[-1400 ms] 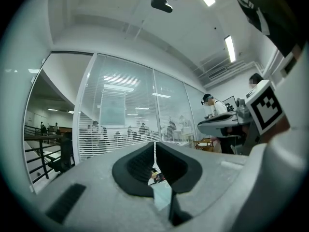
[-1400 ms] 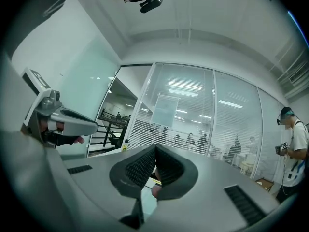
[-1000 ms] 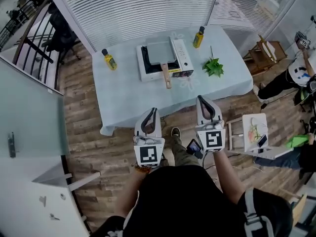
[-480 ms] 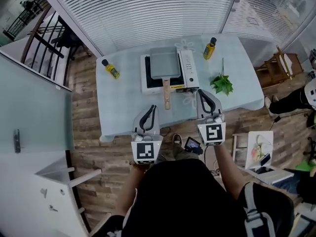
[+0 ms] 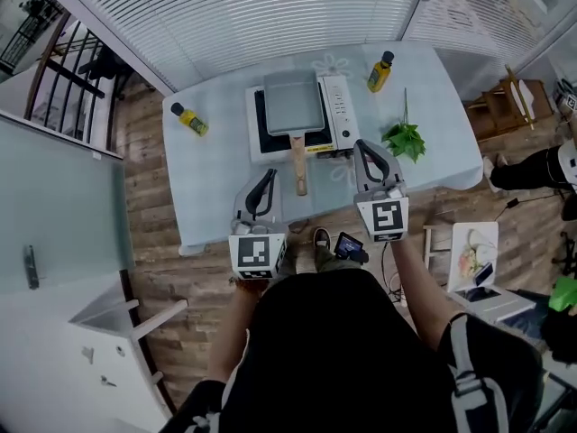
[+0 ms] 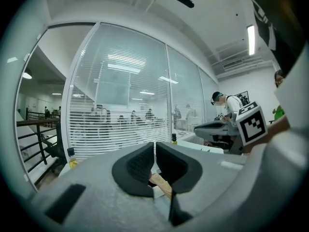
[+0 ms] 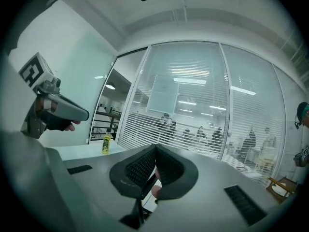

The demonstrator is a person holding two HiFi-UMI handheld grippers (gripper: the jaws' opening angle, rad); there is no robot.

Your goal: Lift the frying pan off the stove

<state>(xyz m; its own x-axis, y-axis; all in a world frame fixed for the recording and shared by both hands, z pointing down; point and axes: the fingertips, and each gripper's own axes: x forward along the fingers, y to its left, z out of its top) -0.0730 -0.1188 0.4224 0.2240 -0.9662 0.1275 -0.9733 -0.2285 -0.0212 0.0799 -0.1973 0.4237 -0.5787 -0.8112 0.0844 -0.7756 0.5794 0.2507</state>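
Grey right tongs (image 5: 361,145) nearer frying pan (image 5: 291,102)

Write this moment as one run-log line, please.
stage: before grasp | left gripper: jaws shut, empty | right gripper: jaws shut, empty | frying pan: on stove, untouched

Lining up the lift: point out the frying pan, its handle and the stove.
frying pan (image 5: 290,104), head view, middle of its grey bed.
handle (image 5: 298,161), head view, midway along the wood.
stove (image 5: 335,111), head view, white control strip beside the pan.
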